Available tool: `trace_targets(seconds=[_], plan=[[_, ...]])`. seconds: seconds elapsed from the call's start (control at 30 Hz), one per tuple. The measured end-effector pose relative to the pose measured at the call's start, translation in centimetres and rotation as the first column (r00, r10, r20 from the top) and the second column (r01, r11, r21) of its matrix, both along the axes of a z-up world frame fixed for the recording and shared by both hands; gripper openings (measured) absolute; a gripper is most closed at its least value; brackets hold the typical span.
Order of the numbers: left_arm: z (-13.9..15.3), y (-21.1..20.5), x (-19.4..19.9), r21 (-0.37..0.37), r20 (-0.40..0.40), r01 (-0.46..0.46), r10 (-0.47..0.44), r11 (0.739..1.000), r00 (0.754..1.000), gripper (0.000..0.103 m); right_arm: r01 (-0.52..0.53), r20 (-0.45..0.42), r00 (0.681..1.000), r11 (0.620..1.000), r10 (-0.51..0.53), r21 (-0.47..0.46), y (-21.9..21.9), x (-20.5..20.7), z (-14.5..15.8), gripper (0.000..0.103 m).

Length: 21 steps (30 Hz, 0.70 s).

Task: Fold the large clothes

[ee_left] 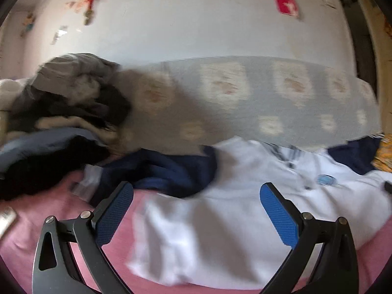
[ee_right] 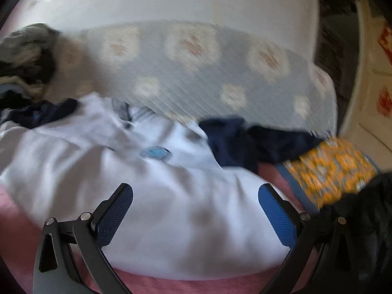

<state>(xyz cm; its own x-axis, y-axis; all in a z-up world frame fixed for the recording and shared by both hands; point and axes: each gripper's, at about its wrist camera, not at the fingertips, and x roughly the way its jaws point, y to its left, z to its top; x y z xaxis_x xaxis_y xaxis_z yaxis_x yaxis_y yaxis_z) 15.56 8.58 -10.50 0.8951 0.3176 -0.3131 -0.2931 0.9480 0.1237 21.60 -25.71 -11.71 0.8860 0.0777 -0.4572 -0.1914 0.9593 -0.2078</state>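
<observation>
A large white shirt [ee_left: 220, 227] with navy sleeves and a small blue chest badge [ee_left: 325, 180] lies spread on a pink bed sheet [ee_left: 31, 235]. My left gripper [ee_left: 196, 191] is open and empty, held just above the shirt's lower left part. In the right wrist view the same white shirt [ee_right: 147, 196] fills the middle, with its badge [ee_right: 156, 153] and one navy sleeve [ee_right: 235, 142] at the right. My right gripper [ee_right: 196, 191] is open and empty above the shirt's lower right part. Both views are blurred.
A grey quilted cover with pale flower patches [ee_left: 245, 98] lies behind the shirt against a white wall. A heap of dark and grey clothes [ee_left: 61, 103] sits at the left. An orange patterned cloth [ee_right: 330, 169] and a black item [ee_right: 372, 220] lie at the right.
</observation>
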Motion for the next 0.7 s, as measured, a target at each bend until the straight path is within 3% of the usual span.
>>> trace_targets(seconds=[0.07, 0.17, 0.23, 0.33, 0.37, 0.43, 0.5, 0.6, 0.63, 0.67, 0.7], plan=[[0.8, 3.5, 1.2, 0.013, -0.049, -0.046, 0.046, 0.999, 0.998, 0.103, -0.015, 0.055, 0.998, 1.0, 0.014, 0.004, 1.0, -0.5, 1.7, 0.103], [0.6, 9.6, 2.7, -0.022, -0.098, -0.186, 0.184, 0.982, 0.978, 0.097, -0.042, 0.07, 0.997, 0.992, 0.034, 0.117, 2.0, 0.3, 4.4, 0.103], [-0.7, 14.8, 1.9, -0.136, -0.132, -0.339, 0.322, 0.931, 0.937, 0.089, -0.079, 0.056, 0.996, 0.976, 0.069, 0.201, 2.6, 1.9, 5.9, 0.103], [-3.5, 21.2, 0.2, -0.337, -0.219, -0.395, 0.337, 0.855, 0.916, 0.079, -0.09, 0.105, 0.992, 0.977, 0.071, 0.193, 4.1, 4.4, 7.9, 0.103], [-4.4, 23.3, -0.3, -0.455, -0.235, -0.383, 0.306, 0.804, 0.923, 0.078, -0.091, 0.129, 0.989, 0.978, 0.068, 0.186, 4.5, 4.9, 8.4, 0.103], [-5.4, 25.5, -0.5, -0.601, -0.205, -0.323, 0.25, 0.732, 0.946, 0.076, -0.107, 0.153, 0.985, 0.975, 0.077, 0.194, 5.5, 6.5, 9.2, 0.103], [-5.7, 26.5, 0.6, -0.622, -0.173, -0.253, 0.185, 0.741, 0.967, 0.076, -0.115, 0.149, 0.986, 0.965, 0.081, 0.234, 6.2, 8.1, 9.5, 0.103], [-5.6, 27.1, 2.5, -0.591, -0.184, -0.255, 0.179, 0.765, 0.966, 0.062, -0.131, 0.072, 0.991, 0.926, 0.113, 0.354, 7.1, 10.8, 8.8, 0.103], [-5.8, 27.5, 3.1, -0.584, -0.197, -0.265, 0.183, 0.767, 0.963, 0.035, -0.136, 0.051, 0.991, 0.913, 0.127, 0.385, 7.3, 11.3, 8.4, 0.103], [-6.1, 27.8, 3.8, -0.583, -0.223, -0.285, 0.187, 0.761, 0.957, 0.019, -0.141, 0.031, 0.99, 0.902, 0.14, 0.409, 7.4, 11.8, 7.9, 0.103], [-6.1, 28.2, 4.2, -0.595, -0.233, -0.29, 0.184, 0.75, 0.955, 0.012, -0.139, 0.012, 0.989, 0.896, 0.148, 0.421, 7.4, 12.1, 7.1, 0.103]])
